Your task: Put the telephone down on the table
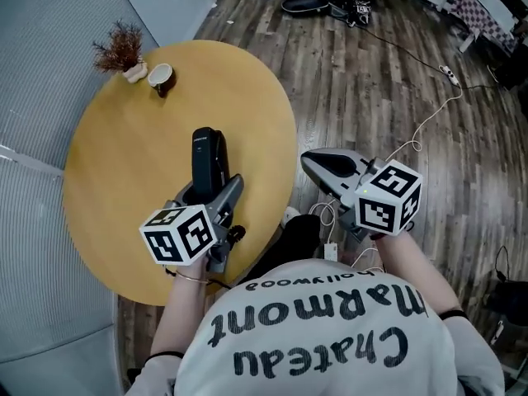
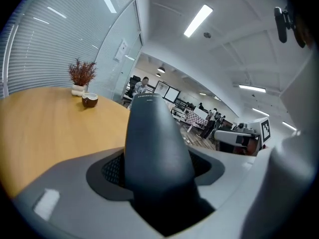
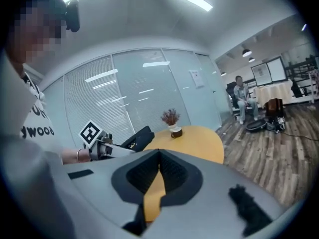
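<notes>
Gripping the telephone [image 1: 208,151] by its near end: left gripper [image 1: 210,186], jaws clamped on it | handset over the round wooden table [image 1: 115,180], pointing toward a potted plant [image 1: 122,52] and cup [image 1: 160,76] | right gripper [image 1: 313,162]: off the table's edge, jaws together, empty.

Smooth matt yellow-wood table [image 1: 115,172] — dark, slightly glossy plastic telephone [image 1: 208,159] — streaked grey wood-plank floor [image 1: 371,97]

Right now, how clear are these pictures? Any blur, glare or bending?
Head view: sharp and evenly lit, no glare on the table. Left gripper view: fisheye-bent, the telephone looms close and soft, the ceiling light glares. Right gripper view: curved blinds, dark corners.
</notes>
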Action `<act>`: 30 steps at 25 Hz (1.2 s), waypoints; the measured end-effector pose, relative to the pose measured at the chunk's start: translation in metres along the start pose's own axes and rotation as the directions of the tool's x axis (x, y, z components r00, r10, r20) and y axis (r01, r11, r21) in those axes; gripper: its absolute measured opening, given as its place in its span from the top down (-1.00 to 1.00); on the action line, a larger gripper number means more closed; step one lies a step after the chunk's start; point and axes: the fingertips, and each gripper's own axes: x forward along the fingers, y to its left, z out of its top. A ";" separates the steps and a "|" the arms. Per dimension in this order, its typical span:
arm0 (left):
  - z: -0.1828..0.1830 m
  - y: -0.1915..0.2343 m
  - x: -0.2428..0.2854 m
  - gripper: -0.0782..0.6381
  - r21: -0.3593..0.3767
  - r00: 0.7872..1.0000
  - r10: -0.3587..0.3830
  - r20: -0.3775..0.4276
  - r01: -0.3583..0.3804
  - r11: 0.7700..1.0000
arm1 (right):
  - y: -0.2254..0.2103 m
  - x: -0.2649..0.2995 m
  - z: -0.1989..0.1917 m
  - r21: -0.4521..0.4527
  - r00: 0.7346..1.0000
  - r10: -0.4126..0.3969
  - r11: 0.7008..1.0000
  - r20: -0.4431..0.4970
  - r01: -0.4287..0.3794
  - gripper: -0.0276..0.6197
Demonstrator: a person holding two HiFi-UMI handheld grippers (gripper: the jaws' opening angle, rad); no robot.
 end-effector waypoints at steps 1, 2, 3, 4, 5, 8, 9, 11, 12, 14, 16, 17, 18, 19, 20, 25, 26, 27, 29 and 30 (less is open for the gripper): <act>0.004 0.003 0.001 -0.15 -0.009 1.000 0.008 0.006 -0.008 1.000 | 0.000 0.011 0.006 -0.006 1.000 0.031 0.999 0.000 -0.031 0.87; 0.009 0.008 0.004 -0.15 -0.016 1.000 0.016 0.009 -0.016 1.000 | -0.001 0.022 0.011 -0.008 0.998 0.061 0.998 0.000 -0.061 0.87; 0.013 0.013 0.007 -0.15 -0.022 1.000 0.025 0.011 -0.024 0.999 | -0.003 0.034 0.015 -0.008 0.996 0.089 0.996 -0.002 -0.089 0.87; 0.017 0.018 0.010 -0.15 -0.029 0.999 0.034 0.009 -0.034 0.999 | -0.006 0.044 0.019 -0.007 0.993 0.113 0.994 -0.009 -0.114 0.87; 0.020 0.024 0.014 -0.15 -0.037 0.999 0.046 0.007 -0.046 0.998 | -0.011 0.054 0.021 -0.007 0.991 0.135 0.991 -0.022 -0.135 0.87; 0.023 0.048 0.029 -0.15 -0.067 0.996 0.091 0.010 -0.090 0.994 | -0.026 0.086 0.022 -0.012 0.979 0.189 0.982 -0.074 -0.191 0.87; 0.026 0.058 0.033 -0.15 -0.081 0.995 0.103 0.016 -0.101 0.992 | -0.031 0.099 0.023 -0.013 0.975 0.206 0.978 -0.088 -0.208 0.87; 0.034 0.075 0.036 -0.15 -0.112 0.992 0.123 0.025 -0.119 0.987 | -0.035 0.122 0.029 -0.012 0.964 0.242 0.969 -0.111 -0.245 0.87; 0.038 0.082 0.035 -0.15 -0.127 0.991 0.134 0.027 -0.129 0.983 | -0.035 0.133 0.033 -0.012 0.957 0.264 0.964 -0.120 -0.267 0.87; 0.041 0.089 0.033 -0.15 -0.154 0.988 0.155 0.024 -0.149 0.977 | -0.034 0.153 0.038 -0.010 0.941 0.309 0.950 -0.136 -0.313 0.87; 0.041 0.091 0.035 -0.15 -0.162 0.986 0.166 0.015 -0.161 0.974 | -0.033 0.169 0.040 -0.005 0.925 0.348 0.936 -0.152 -0.352 0.87; 0.042 0.093 0.038 -0.15 -0.157 0.985 0.170 0.011 -0.166 0.974 | -0.035 0.177 0.040 -0.003 0.919 0.362 0.930 -0.157 -0.367 0.87; 0.044 0.097 0.043 -0.15 -0.149 0.984 0.176 0.005 -0.173 0.974 | -0.038 0.186 0.041 0.000 0.914 0.372 0.926 -0.159 -0.377 0.87; 0.045 0.103 0.049 -0.15 -0.143 0.983 0.183 -0.003 -0.182 0.973 | -0.041 0.196 0.042 0.005 0.911 0.379 0.924 -0.161 -0.383 0.87; 0.045 0.109 0.054 -0.15 -0.140 0.982 0.191 -0.012 -0.190 0.972 | -0.045 0.205 0.042 0.011 0.910 0.383 0.922 -0.163 -0.386 0.87; 0.051 0.127 0.077 -0.15 -0.148 0.977 0.213 -0.016 -0.212 0.966 | -0.066 0.231 0.039 0.003 0.906 0.383 0.921 -0.179 -0.389 0.87; 0.052 0.127 0.081 -0.15 -0.149 0.976 0.216 -0.015 -0.216 0.965 | -0.069 0.233 0.038 0.001 0.905 0.383 0.921 -0.186 -0.390 0.87; 0.054 0.128 0.085 -0.15 -0.150 0.976 0.219 -0.014 -0.218 0.964 | -0.072 0.236 0.037 0.001 0.903 0.385 0.920 -0.191 -0.392 0.87; 0.060 0.127 0.093 -0.15 -0.158 0.977 0.214 -0.012 -0.213 0.964 | -0.077 0.242 0.039 0.005 0.898 0.392 0.917 -0.200 -0.400 0.87; 0.064 0.126 0.096 -0.15 -0.161 0.978 0.208 -0.009 -0.207 0.965 | -0.079 0.245 0.040 0.007 0.895 0.395 0.915 -0.206 -0.403 0.87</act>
